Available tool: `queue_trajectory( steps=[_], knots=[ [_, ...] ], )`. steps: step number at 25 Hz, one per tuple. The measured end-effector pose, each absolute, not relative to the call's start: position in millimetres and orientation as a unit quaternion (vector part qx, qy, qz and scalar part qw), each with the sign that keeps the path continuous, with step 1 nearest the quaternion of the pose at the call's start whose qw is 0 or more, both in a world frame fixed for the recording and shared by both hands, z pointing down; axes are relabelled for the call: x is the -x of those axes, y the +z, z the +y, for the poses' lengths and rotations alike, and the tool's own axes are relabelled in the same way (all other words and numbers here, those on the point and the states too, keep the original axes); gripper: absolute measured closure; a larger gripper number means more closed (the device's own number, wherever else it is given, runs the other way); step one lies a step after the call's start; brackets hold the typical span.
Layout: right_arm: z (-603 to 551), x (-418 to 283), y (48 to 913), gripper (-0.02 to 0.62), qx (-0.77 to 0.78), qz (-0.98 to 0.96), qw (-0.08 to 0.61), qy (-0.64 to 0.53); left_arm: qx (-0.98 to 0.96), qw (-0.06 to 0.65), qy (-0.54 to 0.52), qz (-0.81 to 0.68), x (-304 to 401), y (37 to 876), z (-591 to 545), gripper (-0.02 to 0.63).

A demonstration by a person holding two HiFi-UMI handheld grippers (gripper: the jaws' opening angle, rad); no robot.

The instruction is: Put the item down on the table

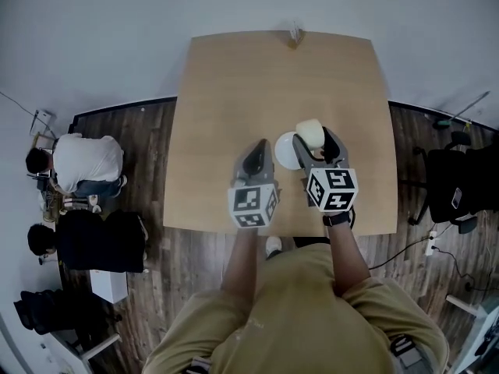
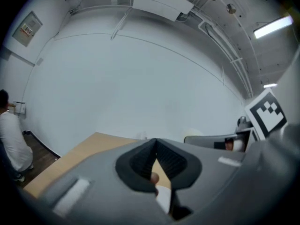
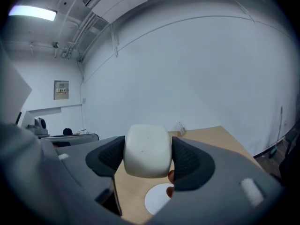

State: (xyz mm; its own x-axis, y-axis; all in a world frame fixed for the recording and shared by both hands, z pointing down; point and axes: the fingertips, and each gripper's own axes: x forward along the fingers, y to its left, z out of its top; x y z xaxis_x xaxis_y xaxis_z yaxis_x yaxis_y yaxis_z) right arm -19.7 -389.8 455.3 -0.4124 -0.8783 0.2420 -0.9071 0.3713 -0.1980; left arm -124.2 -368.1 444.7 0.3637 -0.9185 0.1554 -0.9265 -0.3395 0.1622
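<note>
The right gripper [image 3: 148, 161] pinches the item [image 3: 146, 148], a pale, cream-white block with rounded corners, its two dark ribbed pads pressed flat against the block's left and right sides. In the right gripper view the item sits up between the jaws with the table [image 3: 213, 139] showing below and beyond it. A flat white disc [image 3: 157, 198] lies on the wood under the jaws. The left gripper [image 2: 155, 145] has its jaws pressed together at the tips, with nothing between them. In the head view the left gripper [image 1: 257, 149] hangs over the near part of the table [image 1: 234, 92], just beside the right gripper [image 1: 313, 136]. There the item [image 1: 309, 132] appears at the far right edge of the white disc [image 1: 285, 153]. A small pale object [image 1: 295, 33] stands at the table's far edge. Left of the table, on the dark wooden floor [image 1: 148, 139], are a person in a white shirt [image 1: 82, 162] and another in dark clothes [image 1: 97, 240]. A black chair [image 1: 456, 185] stands to the right.
</note>
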Motion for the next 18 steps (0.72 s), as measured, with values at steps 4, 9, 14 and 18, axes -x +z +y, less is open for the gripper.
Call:
queue_trajectory(
  steps=[4, 9, 14, 18],
  knots=[
    [-417.7, 16.8, 493.3, 0.279, -0.529, -0.827, 0.073, 0.176, -0.811, 0.135, 0.043, -0.568, 115.1, 479.1, -395.4, 0.603],
    [-441.3, 14.2, 545.0, 0.279, -0.518, -0.821, 0.108, 0.215, -0.796, 0.168, 0.068, -0.578, 114.6, 516.5, -417.0, 0.603],
    [-453.8, 20.0, 606.2, 0.279, -0.500, -0.815, 0.149, 0.250, -0.779, 0.205, 0.089, -0.586, 113.4, 561.6, -432.3, 0.603],
    [-457.3, 26.2, 651.6, 0.279, -0.482, -0.813, 0.188, 0.266, -0.768, 0.228, 0.108, -0.588, 110.7, 592.5, -435.9, 0.603]
  ],
)
